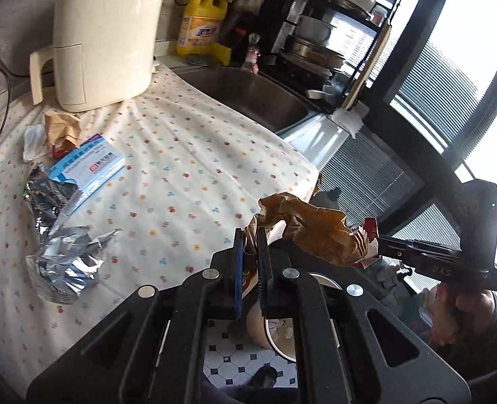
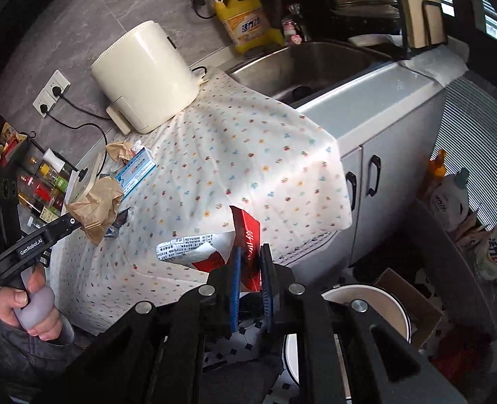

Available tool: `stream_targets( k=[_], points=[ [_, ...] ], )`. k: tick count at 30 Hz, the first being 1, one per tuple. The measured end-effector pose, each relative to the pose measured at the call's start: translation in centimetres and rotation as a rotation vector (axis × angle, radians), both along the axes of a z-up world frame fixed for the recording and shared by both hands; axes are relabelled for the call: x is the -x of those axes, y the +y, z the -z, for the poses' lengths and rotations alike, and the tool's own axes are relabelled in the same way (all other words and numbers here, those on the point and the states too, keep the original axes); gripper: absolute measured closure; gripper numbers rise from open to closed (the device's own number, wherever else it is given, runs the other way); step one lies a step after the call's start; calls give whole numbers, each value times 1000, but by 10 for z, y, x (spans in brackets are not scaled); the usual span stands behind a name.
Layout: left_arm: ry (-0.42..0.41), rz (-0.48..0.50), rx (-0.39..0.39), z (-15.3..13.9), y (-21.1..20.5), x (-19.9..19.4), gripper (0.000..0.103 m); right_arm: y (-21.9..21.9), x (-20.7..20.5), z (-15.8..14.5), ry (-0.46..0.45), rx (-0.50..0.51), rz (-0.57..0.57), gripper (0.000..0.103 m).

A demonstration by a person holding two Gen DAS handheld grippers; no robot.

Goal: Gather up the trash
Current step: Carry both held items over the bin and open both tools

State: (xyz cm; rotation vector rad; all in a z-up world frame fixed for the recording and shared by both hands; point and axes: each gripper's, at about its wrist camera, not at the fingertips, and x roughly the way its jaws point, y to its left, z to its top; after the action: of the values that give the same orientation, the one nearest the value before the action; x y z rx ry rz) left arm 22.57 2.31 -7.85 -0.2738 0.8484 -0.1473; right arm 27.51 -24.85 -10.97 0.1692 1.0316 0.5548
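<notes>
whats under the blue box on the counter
The blue box lies on crumpled foil wrappers, which stick out at its lower end, with the dotted cloth beneath. Whatever lies under the middle of the box is covered.

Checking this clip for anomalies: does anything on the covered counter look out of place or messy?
Yes. Trash lies loose on the floral cloth: torn silver foil wrappers, a blue-and-white box lying on them, crumpled brown paper and a white tissue beside the cream appliance. Nothing looks spilled.
</notes>
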Motion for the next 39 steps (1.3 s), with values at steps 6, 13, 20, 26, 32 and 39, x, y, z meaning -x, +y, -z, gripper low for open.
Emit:
stream_targets(
  k=[6,13,20,26,32,39],
  points=[
    [20,49,3,9,-44,3,95,-38,16,9,17,2,27,91],
    [63,96,10,30,-89,15,95,-75,39,31,53,17,52,91],
    [106,104,18,51,-116,31,95,-100,59,53,87,35,58,89],
    [114,94,14,59,-128,38,95,-114,66,61,71,66,63,62],
    [118,90,26,67,-138,38,95,-131,72,58,55,79,67,59],
    [136,131,52,83,-165,35,95,-159,85,52,34,111,111,48]
  ],
)
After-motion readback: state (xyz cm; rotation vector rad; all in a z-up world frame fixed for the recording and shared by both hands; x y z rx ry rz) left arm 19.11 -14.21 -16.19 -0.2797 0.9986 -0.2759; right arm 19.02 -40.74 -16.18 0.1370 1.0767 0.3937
